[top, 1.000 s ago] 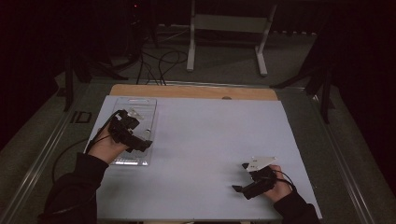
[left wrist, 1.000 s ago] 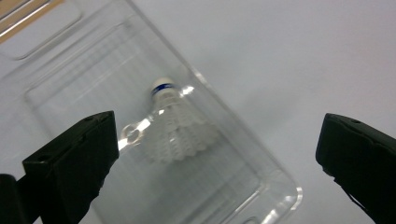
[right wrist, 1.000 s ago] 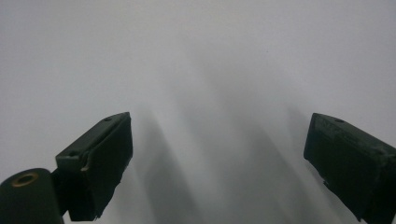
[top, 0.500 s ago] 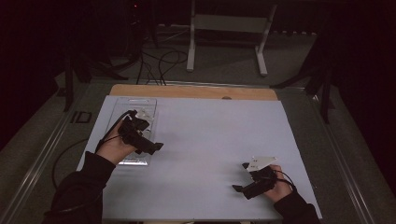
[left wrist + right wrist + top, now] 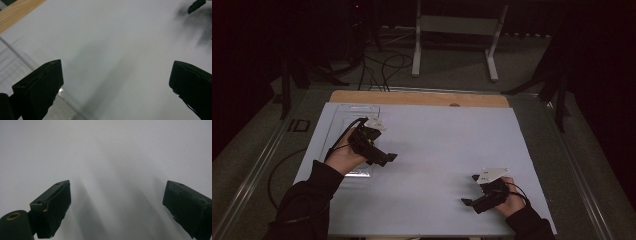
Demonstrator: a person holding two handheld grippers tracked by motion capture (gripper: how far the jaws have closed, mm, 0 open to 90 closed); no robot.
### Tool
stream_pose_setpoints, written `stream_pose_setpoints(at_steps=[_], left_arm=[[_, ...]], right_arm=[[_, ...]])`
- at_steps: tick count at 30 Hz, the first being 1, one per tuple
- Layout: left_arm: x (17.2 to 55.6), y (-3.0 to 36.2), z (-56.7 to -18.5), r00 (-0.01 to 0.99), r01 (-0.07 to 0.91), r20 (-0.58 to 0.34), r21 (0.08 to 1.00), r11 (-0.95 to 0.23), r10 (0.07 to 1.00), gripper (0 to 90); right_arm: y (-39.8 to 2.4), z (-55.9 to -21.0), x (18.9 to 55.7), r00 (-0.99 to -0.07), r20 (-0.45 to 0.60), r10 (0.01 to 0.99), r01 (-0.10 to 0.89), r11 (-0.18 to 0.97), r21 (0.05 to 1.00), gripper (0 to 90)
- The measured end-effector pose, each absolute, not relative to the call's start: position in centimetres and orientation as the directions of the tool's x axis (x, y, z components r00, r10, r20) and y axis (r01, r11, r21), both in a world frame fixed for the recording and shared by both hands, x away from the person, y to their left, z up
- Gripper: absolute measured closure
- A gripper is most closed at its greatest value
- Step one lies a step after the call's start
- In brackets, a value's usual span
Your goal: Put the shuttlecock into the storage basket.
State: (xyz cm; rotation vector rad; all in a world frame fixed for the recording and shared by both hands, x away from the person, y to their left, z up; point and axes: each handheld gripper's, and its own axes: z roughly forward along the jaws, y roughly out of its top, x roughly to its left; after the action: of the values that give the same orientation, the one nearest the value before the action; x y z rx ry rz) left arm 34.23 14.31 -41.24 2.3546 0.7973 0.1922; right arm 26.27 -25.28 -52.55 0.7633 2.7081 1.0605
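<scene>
My left gripper [image 5: 387, 159] hangs over the white sheet [image 5: 442, 135], just right of a clear plastic tray [image 5: 343, 111]. Its jaws stand wide apart with nothing between them [image 5: 116, 82], and the tray's edge [image 5: 17, 57] shows at the lower left of the left gripper view. My right gripper [image 5: 470, 190] rests low near the table's front right, pointing left. It is open and empty too, with bare white sheet between the jaws [image 5: 117, 205]. One jaw tip of the right gripper [image 5: 196, 5] shows far off in the left gripper view.
A wooden strip [image 5: 412, 98] runs along the table's far edge. Beyond it stand a white metal frame [image 5: 454, 30] and cables [image 5: 382, 65] on the dark floor. A metal rail [image 5: 257, 170] borders the table's left side.
My left gripper has moved right, off the clear tray and out over the white sheet, still open. The right gripper has stayed put.
</scene>
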Motion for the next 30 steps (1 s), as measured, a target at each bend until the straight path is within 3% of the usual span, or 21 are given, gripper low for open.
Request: stream_pose_setpoints(at_steps=[14, 30], left_arm=[[34.0, 12.4, -41.6, 0.867, 0.424, -0.116, 0.681, -0.597, 0.484, 0.3], [33.2, 10.3, -43.4, 0.919, 0.329, -0.072, 0.681, -0.654, 0.388, 0.3]], right_arm=[[-25.3, -52.4, 26.2, -0.863, 0.056, 0.501, 0.405, 0.623, 0.669, 8.2], [-25.2, -52.5, 26.3, -0.865, 0.058, 0.499, 0.405, 0.625, 0.667, 8.2]])
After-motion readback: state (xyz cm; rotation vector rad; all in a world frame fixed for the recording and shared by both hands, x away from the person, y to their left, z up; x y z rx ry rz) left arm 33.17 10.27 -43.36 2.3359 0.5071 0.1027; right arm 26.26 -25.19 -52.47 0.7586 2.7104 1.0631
